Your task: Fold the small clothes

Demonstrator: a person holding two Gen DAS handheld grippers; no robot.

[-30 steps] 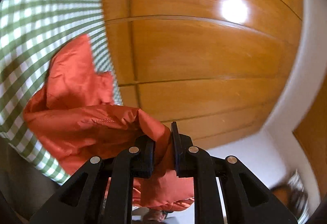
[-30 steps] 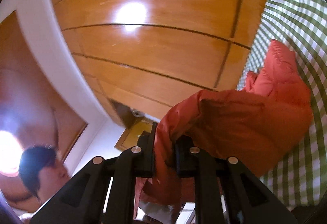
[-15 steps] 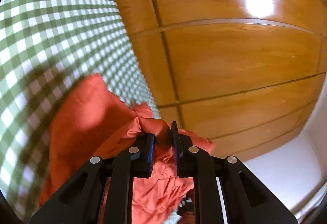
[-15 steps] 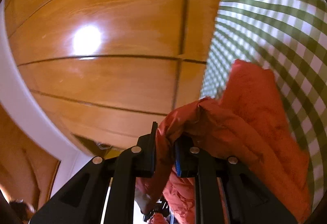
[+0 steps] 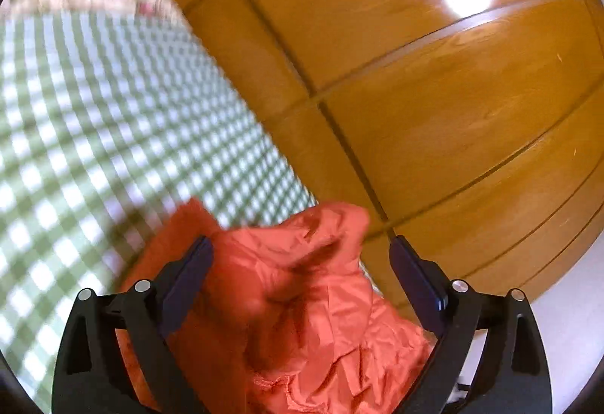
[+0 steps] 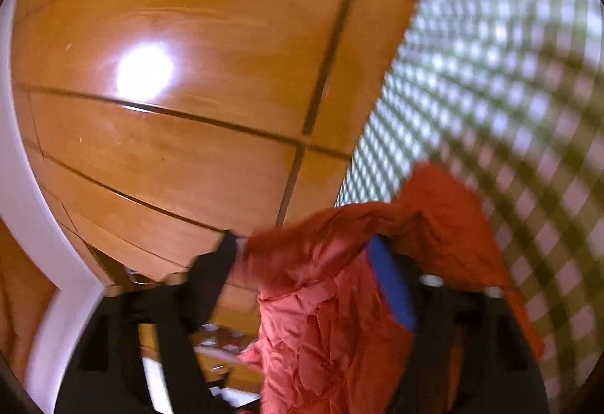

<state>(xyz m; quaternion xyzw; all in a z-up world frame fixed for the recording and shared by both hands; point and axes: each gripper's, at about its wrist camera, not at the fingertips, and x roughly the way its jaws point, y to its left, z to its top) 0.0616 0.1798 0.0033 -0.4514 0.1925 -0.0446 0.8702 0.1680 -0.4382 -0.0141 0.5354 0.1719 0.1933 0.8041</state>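
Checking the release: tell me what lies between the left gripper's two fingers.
In the left wrist view, the left gripper stands open, and crumpled orange garment fills the gap between its fingers; neither pad visibly pinches it.

A green checked cloth (image 5: 94,134) meets glossy wooden panels (image 5: 434,119).

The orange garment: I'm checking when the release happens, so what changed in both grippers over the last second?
Both grippers let go. The left gripper and the right gripper, each shut on the orange garment a second ago, now stand wide open, with the cloth loose between the fingers. The garment has sunk toward the checked cloth. The wooden panels behind are unchanged.
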